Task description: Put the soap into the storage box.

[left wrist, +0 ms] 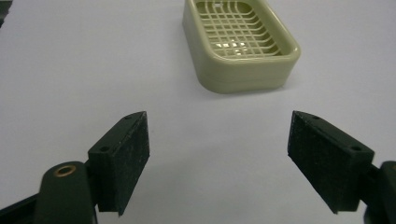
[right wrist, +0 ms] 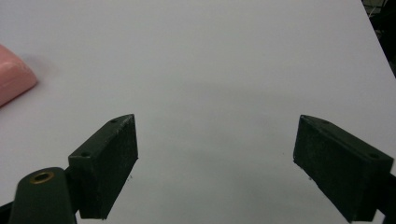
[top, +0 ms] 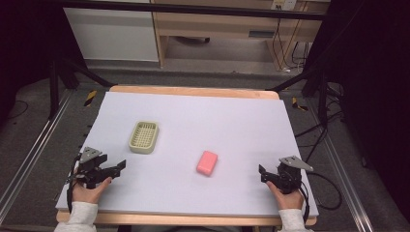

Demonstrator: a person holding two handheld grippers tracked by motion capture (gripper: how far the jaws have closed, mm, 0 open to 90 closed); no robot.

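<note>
on the bench (top: pixel 241 125): a white sheet covers the top, carrying a soap dish and a pink soap bar.
soap dish (top: pixel 144 137): pale green, slatted, upright, at about 10 o'clock from the sheet's centre; in the left gripper view it lies ahead at 1 o'clock (left wrist: pixel 238 39).
soap bar (top: pixel 207 162): pink, at 6 o'clock from centre, well apart from the dish; its corner shows at 9 o'clock in the right gripper view (right wrist: pixel 14 79).
left gripper (top: pixel 113 168): at 8 o'clock, held in a hand, fingers (left wrist: pixel 123 158) wide apart, holding nothing.
right gripper (top: pixel 263 174): at 4 o'clock, fingers (right wrist: pixel 107 163) wide apart over bare sheet.
</note>
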